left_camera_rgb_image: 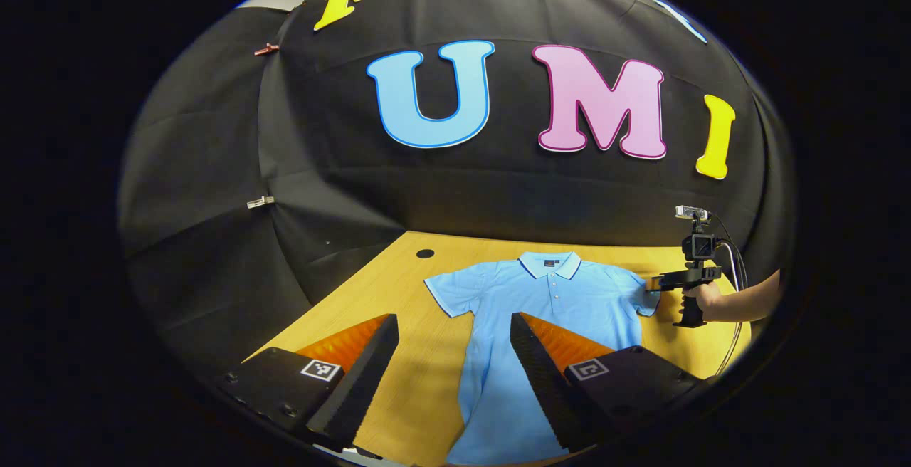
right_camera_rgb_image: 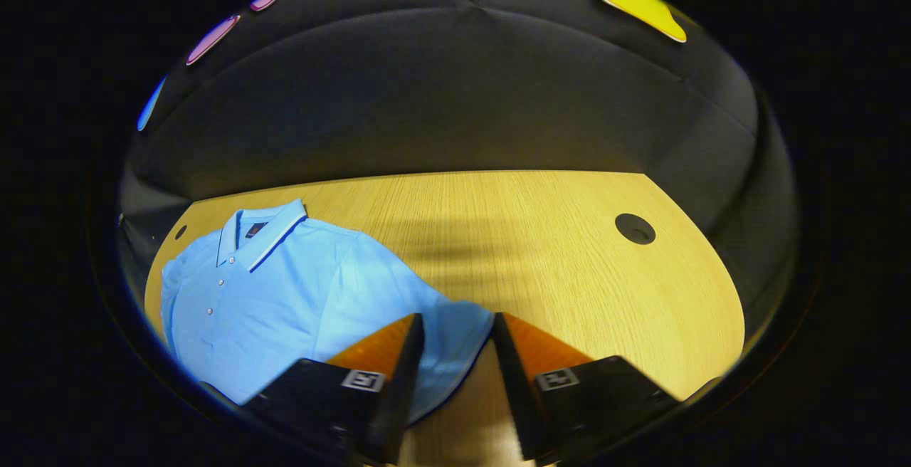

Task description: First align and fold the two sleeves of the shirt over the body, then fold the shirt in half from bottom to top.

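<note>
1. Shirt [left_camera_rgb_image: 541, 310]: light blue polo, lies flat on the wooden table [left_camera_rgb_image: 420, 353], collar toward the booth's back wall, buttons up, hem toward the camera in the left gripper view. Both sleeves spread out to the sides, not folded over the body.
2. Left gripper [left_camera_rgb_image: 455, 342]: jaws wide apart, nothing between them. It hangs above the table near the shirt's lower half; in its view one finger sits over bare wood beside the shirt, the other overlaps the shirt's body. Can't tell if it touches cloth.
3. Right gripper [right_camera_rgb_image: 457, 339]: jaws apart, medium gap. Edge of the sleeve [right_camera_rgb_image: 455, 339] with its dark trim lies in the gap between the fingers. Fingers not pressing on it as far as I can see; contact w/ cloth can't be told.
4. In the left gripper view the right gripper [left_camera_rgb_image: 651, 283] shows farther off, at the tip of the shirt's sleeve on that side, held by a person's hand [left_camera_rgb_image: 694, 303] w/ forearm coming in from the edge. A small camera rides on top of it, cable trailing.
5. Table also has two round dark holes: one [left_camera_rgb_image: 425, 253] near the back wall beyond the other sleeve, one [right_camera_rgb_image: 635, 228] on bare wood well apart from the shirt in the right gripper view.
6. Sleeve near the right gripper looks slightly rumpled, the rest of the shirt smooth.
</note>
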`<state>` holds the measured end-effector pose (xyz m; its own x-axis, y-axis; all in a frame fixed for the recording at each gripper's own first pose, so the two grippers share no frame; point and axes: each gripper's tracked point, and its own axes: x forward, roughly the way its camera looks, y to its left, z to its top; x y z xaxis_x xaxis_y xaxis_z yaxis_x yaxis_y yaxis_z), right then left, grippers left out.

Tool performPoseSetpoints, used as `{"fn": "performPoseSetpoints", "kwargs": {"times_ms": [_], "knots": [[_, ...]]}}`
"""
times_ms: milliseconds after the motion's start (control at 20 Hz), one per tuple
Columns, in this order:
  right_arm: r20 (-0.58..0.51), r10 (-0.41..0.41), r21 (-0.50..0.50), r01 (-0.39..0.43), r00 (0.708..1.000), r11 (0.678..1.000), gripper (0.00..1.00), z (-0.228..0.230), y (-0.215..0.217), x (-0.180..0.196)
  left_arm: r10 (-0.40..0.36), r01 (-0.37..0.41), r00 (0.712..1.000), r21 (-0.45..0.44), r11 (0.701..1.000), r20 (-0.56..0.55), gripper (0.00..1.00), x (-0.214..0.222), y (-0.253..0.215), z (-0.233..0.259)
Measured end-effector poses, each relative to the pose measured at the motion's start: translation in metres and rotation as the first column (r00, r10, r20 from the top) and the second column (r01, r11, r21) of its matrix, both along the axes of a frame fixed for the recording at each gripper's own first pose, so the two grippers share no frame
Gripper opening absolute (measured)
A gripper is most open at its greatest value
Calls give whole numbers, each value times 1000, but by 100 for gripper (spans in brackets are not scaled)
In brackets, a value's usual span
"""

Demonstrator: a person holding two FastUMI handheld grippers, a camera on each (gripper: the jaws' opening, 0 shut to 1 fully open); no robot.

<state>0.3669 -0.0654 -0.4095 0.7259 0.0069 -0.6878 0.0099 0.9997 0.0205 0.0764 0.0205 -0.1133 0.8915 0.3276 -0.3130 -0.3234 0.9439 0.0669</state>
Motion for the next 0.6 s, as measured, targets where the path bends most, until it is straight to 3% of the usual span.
{"fn": "performPoseSetpoints", "kwargs": {"times_ms": [100, 150, 200, 600], "knots": [[-6, -11, 21, 11, 1000, 1000, 29, 2, 5, 0, -12, 12, 1000, 6, 1000, 15, 99, 1, 0, 1], [-13, -18, 18, 18, 1000, 1000, 29, 2, 6, -1, -16, 16, 1000, 9, 1000, 11, 99, 1, 2, -2], [-10, -18, 12, 18, 1000, 1000, 12, 2, 7, -1, -20, 20, 1000, 10, 1000, 9, 99, 1, 3, -1], [18, -58, 35, 57, 998, 998, 8, 34, 22, 2, 3, -3, 998, -1, 1000, 61, 99, -9, 22, 8]]}}
